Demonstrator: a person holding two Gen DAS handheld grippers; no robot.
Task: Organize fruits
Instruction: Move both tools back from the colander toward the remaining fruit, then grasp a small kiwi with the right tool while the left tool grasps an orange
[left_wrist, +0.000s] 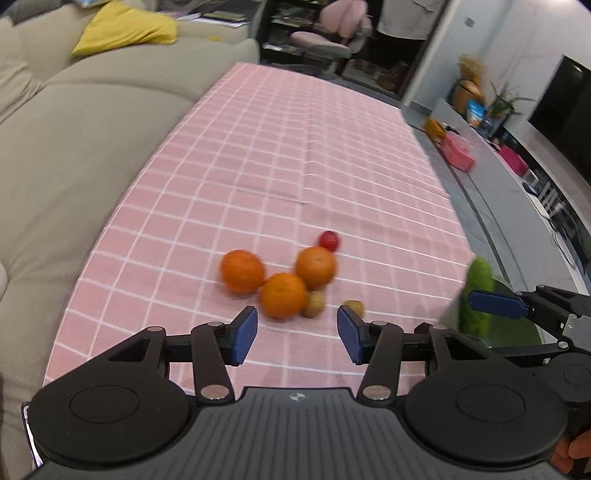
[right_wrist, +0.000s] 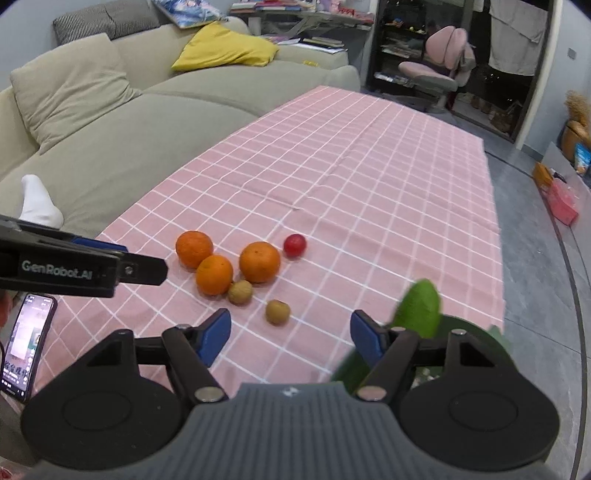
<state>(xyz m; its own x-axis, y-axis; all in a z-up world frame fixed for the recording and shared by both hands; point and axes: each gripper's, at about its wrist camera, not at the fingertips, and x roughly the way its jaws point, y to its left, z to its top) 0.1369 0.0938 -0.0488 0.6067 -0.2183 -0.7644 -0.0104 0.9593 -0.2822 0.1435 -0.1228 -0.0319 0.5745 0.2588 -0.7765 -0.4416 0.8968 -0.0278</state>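
Both of our claws fill the bottom of their own views, and neither holds anything. Our left gripper (left_wrist: 297, 334) stands with its blue pads apart over the pink checked tablecloth (left_wrist: 295, 147), empty, just short of the fruit. Our right gripper (right_wrist: 291, 334) is likewise spread with nothing between the pads; a green fruit (right_wrist: 419, 308), blurred and perhaps an avocado or a cucumber, sits beyond its right finger, not in the grip as far as we can tell. It seems to rest on something green (right_wrist: 476, 332) at the cloth's near corner, possibly a dish, though we cannot make that out.

On the cloth the fruit lies loose in one cluster: three oranges (right_wrist: 216, 275) close together, two of them touching, a small red fruit (right_wrist: 294, 244) just beyond the rightmost orange, and two small brown fruits, one (right_wrist: 240, 292) beside the middle orange and one (right_wrist: 277, 312) a little apart, nearest our right claw.

We judge the sorting barely under way. At most the green fruit is put aside; all six others are still to be picked up and grouped. A phone (right_wrist: 27, 347) lies at the left edge.
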